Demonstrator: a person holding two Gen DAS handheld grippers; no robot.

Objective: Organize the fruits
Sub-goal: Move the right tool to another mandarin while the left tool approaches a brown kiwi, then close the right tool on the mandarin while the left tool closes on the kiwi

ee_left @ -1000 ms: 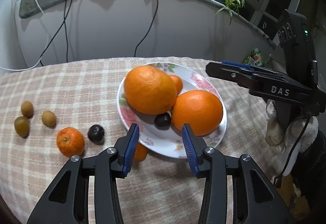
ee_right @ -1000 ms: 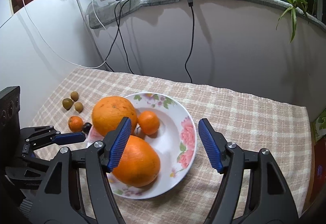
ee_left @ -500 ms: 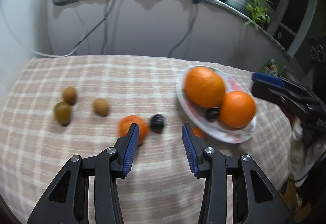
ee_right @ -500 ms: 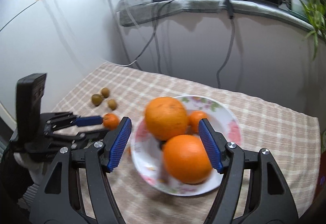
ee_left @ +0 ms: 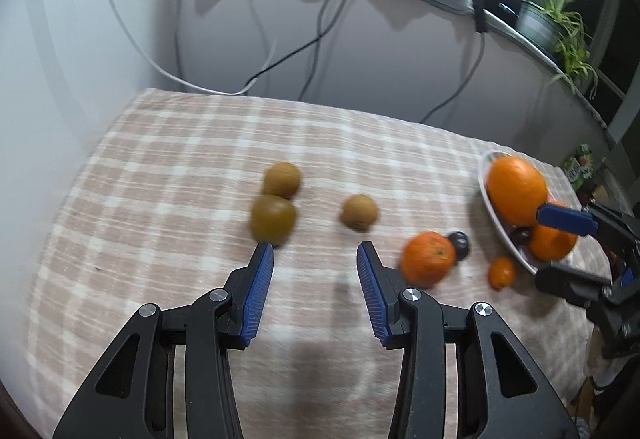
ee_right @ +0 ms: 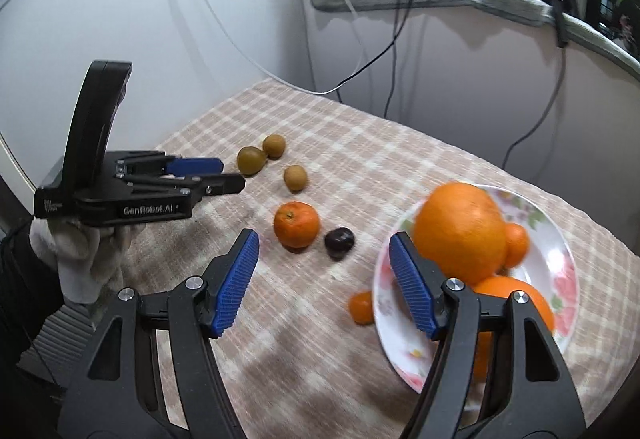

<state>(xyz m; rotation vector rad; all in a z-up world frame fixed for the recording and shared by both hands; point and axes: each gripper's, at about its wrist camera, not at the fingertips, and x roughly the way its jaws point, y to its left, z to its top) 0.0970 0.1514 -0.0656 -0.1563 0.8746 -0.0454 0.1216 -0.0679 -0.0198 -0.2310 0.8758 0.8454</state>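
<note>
Three kiwis lie on the checked cloth: a greenish kiwi [ee_left: 273, 219] [ee_right: 251, 160] just beyond my left gripper's left fingertip, a brown one behind it [ee_left: 282, 180] [ee_right: 274, 146], and a third [ee_left: 359, 212] [ee_right: 295, 178] to the right. A mandarin [ee_left: 428, 259] [ee_right: 296, 224] and a dark plum [ee_left: 458, 244] [ee_right: 339, 240] lie further right. My left gripper [ee_left: 315, 259] is open and holds nothing. The floral plate [ee_right: 560, 259] [ee_left: 490, 195] carries two big oranges [ee_right: 460, 231] [ee_left: 516, 190] and a small mandarin [ee_right: 518, 243]. My right gripper [ee_right: 324, 259] hangs open and empty left of the plate.
A tiny orange fruit [ee_right: 361, 306] [ee_left: 501, 273] lies on the cloth against the plate's rim. Cables hang down the wall behind the table. A potted plant [ee_left: 548, 19] stands on the ledge at the back right. A gloved hand [ee_right: 80, 259] holds the left gripper.
Both grippers swept left across the table, away from the plate. The kiwis, mandarin and plum now sit ahead of them. Nothing was picked up, and the jaws kept their width.
</note>
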